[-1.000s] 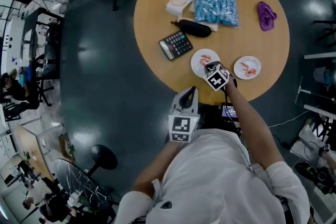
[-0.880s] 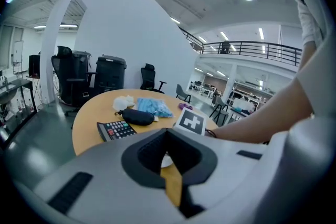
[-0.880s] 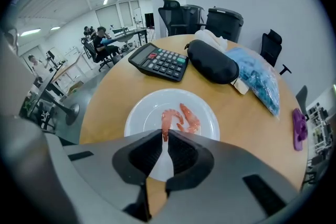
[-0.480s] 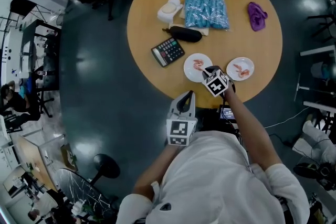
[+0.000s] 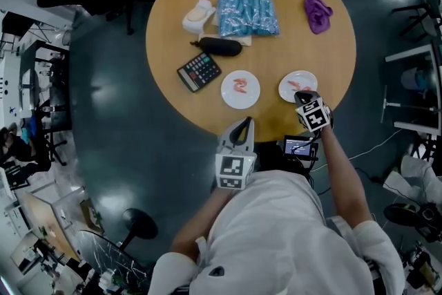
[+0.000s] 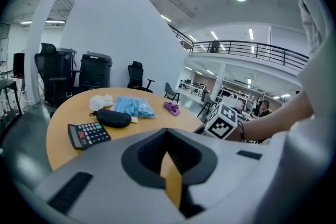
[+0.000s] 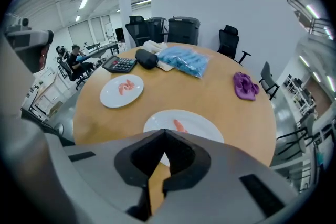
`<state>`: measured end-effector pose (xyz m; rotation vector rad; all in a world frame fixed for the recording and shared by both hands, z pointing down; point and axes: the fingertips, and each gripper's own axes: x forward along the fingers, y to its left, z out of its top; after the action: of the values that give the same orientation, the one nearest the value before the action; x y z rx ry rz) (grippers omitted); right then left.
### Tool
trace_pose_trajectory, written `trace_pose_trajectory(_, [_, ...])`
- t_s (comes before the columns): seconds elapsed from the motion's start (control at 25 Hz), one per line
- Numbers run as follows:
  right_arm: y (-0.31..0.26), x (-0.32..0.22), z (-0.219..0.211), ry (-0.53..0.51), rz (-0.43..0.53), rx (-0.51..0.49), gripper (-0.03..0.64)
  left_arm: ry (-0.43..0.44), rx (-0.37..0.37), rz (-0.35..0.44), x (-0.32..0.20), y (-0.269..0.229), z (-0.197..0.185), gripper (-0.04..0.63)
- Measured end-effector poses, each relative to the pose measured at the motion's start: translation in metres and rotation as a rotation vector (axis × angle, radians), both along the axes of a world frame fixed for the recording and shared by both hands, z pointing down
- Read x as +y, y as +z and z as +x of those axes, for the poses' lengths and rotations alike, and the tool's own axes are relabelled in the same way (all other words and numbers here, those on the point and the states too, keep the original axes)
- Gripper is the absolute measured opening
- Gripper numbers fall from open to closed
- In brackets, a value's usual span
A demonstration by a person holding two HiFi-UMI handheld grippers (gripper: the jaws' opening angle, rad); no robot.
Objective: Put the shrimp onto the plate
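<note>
Now right hand-held gripper (image 5: 302, 96), closed, empty, no longer over middle plate (image 5: 240, 99), at rim of right plate (image 5: 289, 90).

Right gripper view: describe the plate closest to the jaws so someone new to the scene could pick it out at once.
On the round wooden table, two white plates sit near the person's edge. The plate meant lies directly ahead of the right gripper, on the side of the purple item. The other plate lies further left, beside the calculator.
</note>
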<state>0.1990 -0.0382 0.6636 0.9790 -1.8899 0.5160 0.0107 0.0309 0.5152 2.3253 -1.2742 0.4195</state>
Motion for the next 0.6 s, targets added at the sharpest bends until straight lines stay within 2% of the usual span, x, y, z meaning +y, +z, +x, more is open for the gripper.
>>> trace_pose_trajectory(0.2, [0.005,-0.018,0.013,-0.038,-0.004,0.016,0.017,0.026,-0.004,0.003,-0.008,0.003,0.026,0.006])
trace_pose_trajectory(0.44, [0.026,-0.037,0.006,-0.204,-0.035,0.106,0.021,0.038,-0.021,-0.019,-0.014,0.008,0.039,0.006])
trace_pose_trajectory(0.6, [0.036,-0.042,-0.001,-0.287,-0.073,0.126,0.043,0.035,-0.027,-0.034,-0.017,0.013,0.042,0.006])
